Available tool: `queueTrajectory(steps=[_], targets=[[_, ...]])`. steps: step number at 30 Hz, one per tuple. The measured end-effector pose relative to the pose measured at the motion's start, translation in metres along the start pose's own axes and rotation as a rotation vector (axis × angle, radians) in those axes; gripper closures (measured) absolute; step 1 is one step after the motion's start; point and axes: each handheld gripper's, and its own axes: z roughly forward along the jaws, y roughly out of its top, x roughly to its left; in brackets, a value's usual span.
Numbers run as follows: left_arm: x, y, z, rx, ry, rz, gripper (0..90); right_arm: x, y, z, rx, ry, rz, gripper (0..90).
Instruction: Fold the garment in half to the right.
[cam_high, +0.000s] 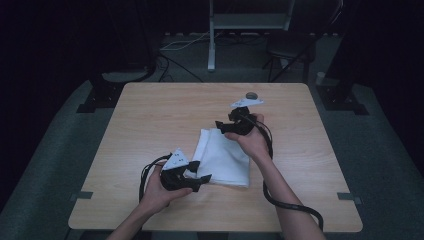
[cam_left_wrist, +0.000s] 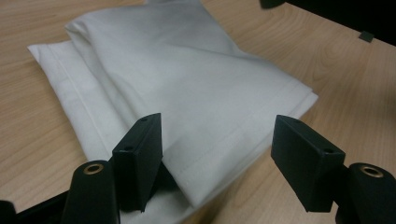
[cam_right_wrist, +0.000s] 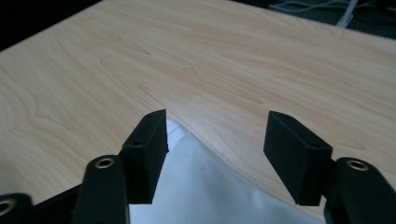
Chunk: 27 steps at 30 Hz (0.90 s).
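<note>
A folded white cloth lies on the wooden table, a little right of the middle. My left gripper is at the cloth's near left edge and stands open. In the left gripper view the cloth spreads ahead, and its near corner lies between the spread jaws of the left gripper without being pinched. My right gripper hovers over the cloth's far corner, open. In the right gripper view the cloth's corner sits below and between the jaws of the right gripper, apart from both.
A small round object rests near the table's far edge, just behind the right hand. Beyond the table are a white stand, a dark chair and cables on the floor. Bare wood stretches left of and beyond the cloth.
</note>
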Motion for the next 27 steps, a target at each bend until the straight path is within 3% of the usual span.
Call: queueTrajectory(steps=[2,8,13,15,21,25,27], targets=[[0.001,0.001,0.002,-0.006,0.007,-0.009,33.7,0.000,-0.002,0.008,0.016,0.013,0.021,37.4],[0.008,0.002,0.005,0.023,0.041,-0.016,33.9,0.000,-0.004,0.024,0.064,0.034,0.016,38.7],[0.010,-0.001,0.009,0.049,0.030,-0.041,36.5,0.000,-0.009,0.042,0.127,0.075,0.002,47.6],[0.010,-0.002,0.011,0.059,0.023,-0.047,40.3,0.001,-0.011,0.046,0.144,0.078,-0.017,54.3],[0.013,-0.003,0.014,0.081,0.013,-0.053,56.4,0.002,-0.016,0.049,0.164,0.080,-0.002,83.1],[0.013,-0.003,0.014,0.065,0.011,-0.063,68.6,0.005,-0.012,0.043,0.132,0.092,0.001,86.9],[0.011,-0.002,0.013,0.056,0.014,-0.049,72.7,0.007,-0.008,0.039,0.113,0.103,0.001,87.1]])
